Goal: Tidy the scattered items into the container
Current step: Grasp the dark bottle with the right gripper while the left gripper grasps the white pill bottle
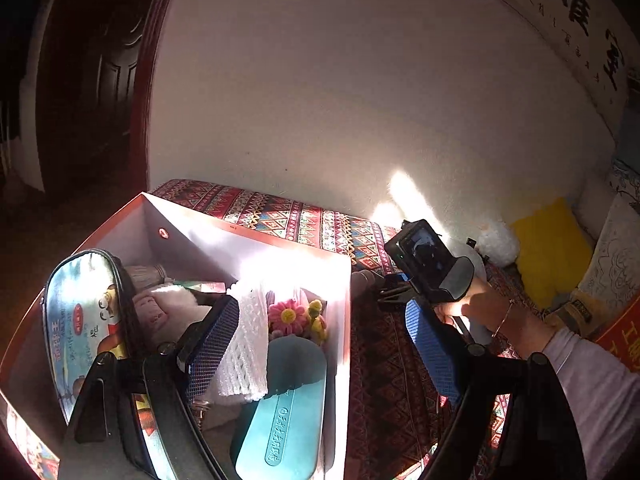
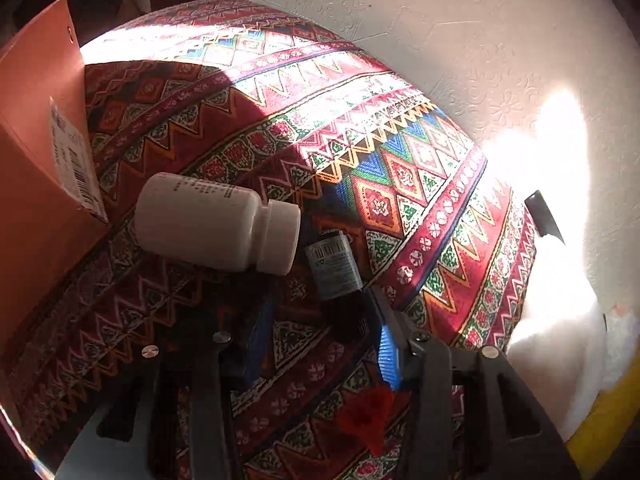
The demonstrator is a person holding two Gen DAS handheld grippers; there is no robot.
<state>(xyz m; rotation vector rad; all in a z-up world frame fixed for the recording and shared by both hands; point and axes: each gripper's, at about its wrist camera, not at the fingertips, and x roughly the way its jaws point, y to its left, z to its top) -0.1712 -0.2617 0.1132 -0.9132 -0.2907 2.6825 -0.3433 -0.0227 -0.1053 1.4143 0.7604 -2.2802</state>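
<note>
Everything here sits around the orange box (image 1: 344,280) on the patterned cloth (image 2: 360,152) that covers the surface. The box is already pretty full: a printed pencil case (image 1: 84,320) stands at its near-left wall, with white foam netting (image 1: 246,340), a pink fuzzy flower (image 1: 285,314) and a teal case (image 1: 288,396) beside it. The left claw (image 1: 320,344) hangs spread wide over the box's open top, with nothing in it. Just right of the box's outer wall, a white pill bottle (image 2: 216,226) lies on its side, and a small dark vial (image 2: 336,272) lies right next to its cap. The right claw (image 2: 324,344) is down over that vial, jaws partly apart, the vial's end between them; can't tell whether the pads touch it.
</note>
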